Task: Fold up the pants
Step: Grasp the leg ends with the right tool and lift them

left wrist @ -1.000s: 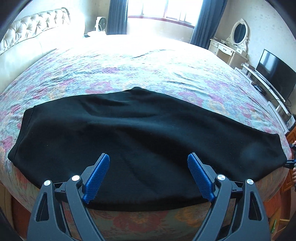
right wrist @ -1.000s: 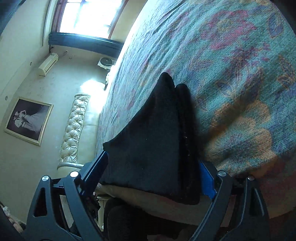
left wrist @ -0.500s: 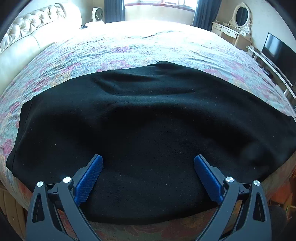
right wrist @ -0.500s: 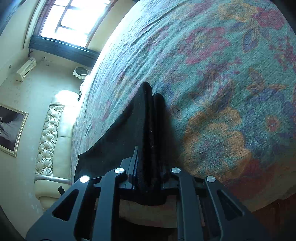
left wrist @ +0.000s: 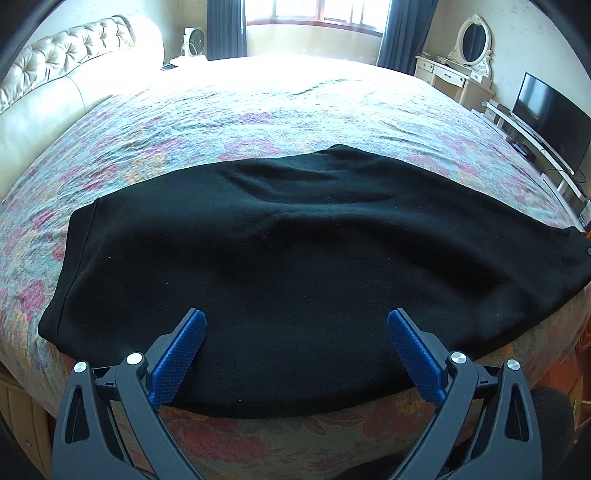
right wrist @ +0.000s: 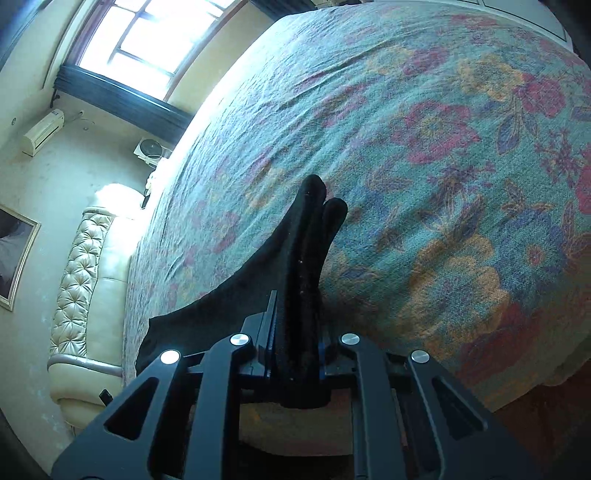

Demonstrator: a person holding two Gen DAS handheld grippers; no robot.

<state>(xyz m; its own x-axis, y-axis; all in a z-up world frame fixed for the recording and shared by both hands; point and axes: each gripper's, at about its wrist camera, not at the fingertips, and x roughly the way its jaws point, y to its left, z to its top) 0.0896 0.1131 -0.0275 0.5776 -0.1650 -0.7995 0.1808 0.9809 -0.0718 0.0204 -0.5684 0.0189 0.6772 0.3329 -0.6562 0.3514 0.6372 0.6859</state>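
Black pants lie spread flat across the near edge of the floral bedspread, their length running left to right. My left gripper stands open wide over the near hem of the pants, its blue pads apart, nothing pinched between them. In the right wrist view my right gripper is shut on the bunched end of the pants, which rises as a black ridge off the bedspread. The rest of the pants trails away to the left in that view.
A tufted cream headboard lines the bed's left side. A window with dark curtains is at the back. A white dressing table and a television stand at the right. The bed's near edge drops off just under both grippers.
My right gripper went from open around the end of the pants to shut on it, then lifted it. My left gripper opened a little wider and shifted over the pants.
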